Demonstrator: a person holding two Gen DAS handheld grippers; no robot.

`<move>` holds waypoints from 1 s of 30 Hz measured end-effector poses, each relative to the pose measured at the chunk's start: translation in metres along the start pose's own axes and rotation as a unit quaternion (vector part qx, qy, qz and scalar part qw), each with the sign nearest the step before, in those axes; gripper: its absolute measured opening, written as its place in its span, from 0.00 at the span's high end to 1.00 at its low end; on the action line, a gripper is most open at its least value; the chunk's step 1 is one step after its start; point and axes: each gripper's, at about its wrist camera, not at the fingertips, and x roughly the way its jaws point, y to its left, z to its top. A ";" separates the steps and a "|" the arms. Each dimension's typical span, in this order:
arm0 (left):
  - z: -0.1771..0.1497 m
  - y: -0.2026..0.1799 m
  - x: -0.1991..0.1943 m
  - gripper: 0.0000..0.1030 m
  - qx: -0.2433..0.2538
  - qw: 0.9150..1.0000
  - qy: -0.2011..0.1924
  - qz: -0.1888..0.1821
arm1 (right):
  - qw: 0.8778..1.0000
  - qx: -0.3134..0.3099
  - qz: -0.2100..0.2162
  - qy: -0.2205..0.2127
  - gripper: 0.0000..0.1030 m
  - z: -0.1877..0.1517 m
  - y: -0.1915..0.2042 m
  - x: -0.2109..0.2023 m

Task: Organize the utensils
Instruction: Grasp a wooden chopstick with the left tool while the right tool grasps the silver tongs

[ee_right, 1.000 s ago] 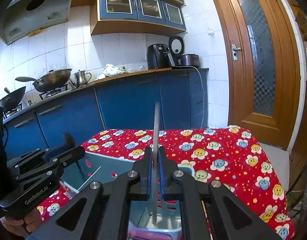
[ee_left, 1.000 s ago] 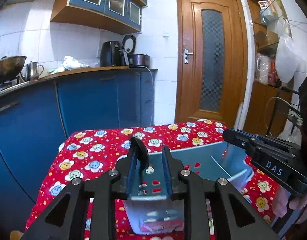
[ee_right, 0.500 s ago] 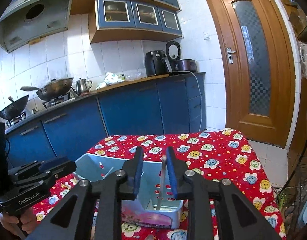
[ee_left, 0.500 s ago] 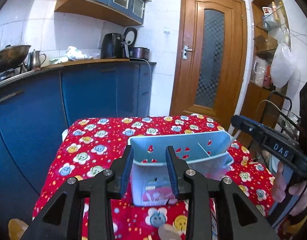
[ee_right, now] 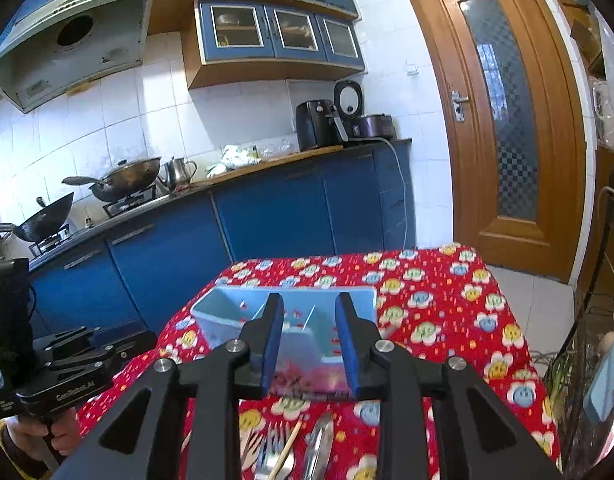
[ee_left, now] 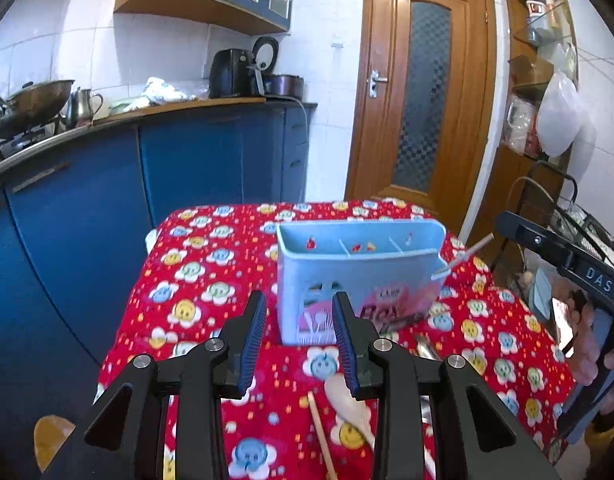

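Observation:
A light-blue utensil caddy (ee_left: 359,280) with several compartments stands upright on the red flowered tablecloth (ee_left: 211,264). A thin metal utensil (ee_left: 463,256) leans out of its right end. My left gripper (ee_left: 299,296) is open and empty, a little back from the caddy's near wall. My right gripper (ee_right: 309,298) is open and empty too, facing the caddy (ee_right: 227,316) from its other end. Loose on the cloth below lie a wooden spoon (ee_left: 347,400), a chopstick (ee_left: 321,432), a fork (ee_right: 273,448) and a metal utensil (ee_right: 321,444).
Blue kitchen cabinets (ee_left: 87,200) run along the table's left and far sides. A wooden door (ee_left: 423,120) stands behind. A wire rack (ee_left: 579,224) and shelves are to the right. A hand (ee_right: 63,436) holds the left tool's handle.
Both grippers have drawn back from the caddy. The right one let go of the metal utensil into the caddy and opened. The dark utensil has left the left fingers, which opened wider.

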 end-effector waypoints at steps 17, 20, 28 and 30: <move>-0.036 -0.001 -0.009 0.66 -0.003 0.995 0.097 0.009 | 0.994 -0.014 -0.012 0.105 0.71 -0.052 0.014 -0.017; -0.043 0.001 -0.007 0.66 -0.009 0.993 0.120 0.008 | 0.992 -0.019 -0.016 0.127 0.71 -0.060 0.016 -0.016; -0.061 -0.001 0.007 0.66 -0.009 0.985 0.174 0.003 | 0.978 -0.029 -0.021 0.203 0.71 -0.083 0.019 -0.004; -0.065 -0.002 0.011 0.66 -0.006 0.982 0.187 0.003 | 0.975 -0.031 -0.025 0.218 0.71 -0.088 0.020 -0.001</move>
